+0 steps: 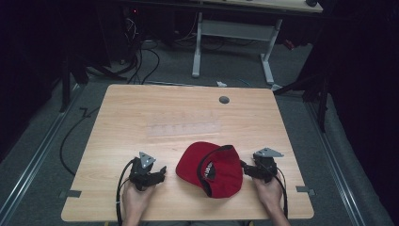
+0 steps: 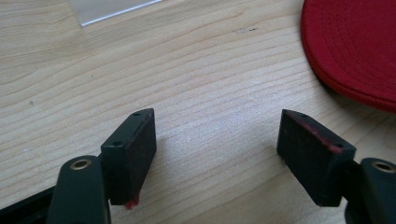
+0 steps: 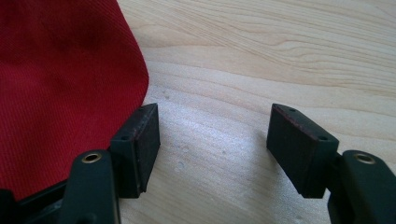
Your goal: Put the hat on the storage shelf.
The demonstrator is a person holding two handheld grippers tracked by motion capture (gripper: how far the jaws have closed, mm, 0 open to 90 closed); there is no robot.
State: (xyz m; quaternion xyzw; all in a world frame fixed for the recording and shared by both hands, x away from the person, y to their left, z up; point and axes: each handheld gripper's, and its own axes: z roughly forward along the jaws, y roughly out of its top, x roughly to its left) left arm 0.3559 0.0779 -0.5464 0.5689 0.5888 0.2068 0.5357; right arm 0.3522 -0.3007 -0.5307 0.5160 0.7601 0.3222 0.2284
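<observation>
While red cap (image 1: 210, 168) sits centre, clear sheet (image 1: 183, 127) lies beyond.

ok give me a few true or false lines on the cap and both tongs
1. The cap lies between the left tongs and the right tongs. True.
2. The left tongs grip the cap. False: they stand open over bare table, the cap off to one side.
3. The cap is blue. False: it is red.
4. The right tongs are open, with one jaw beside the cap's edge. True.
5. A clear sheet lies beyond the cap. True.
</observation>
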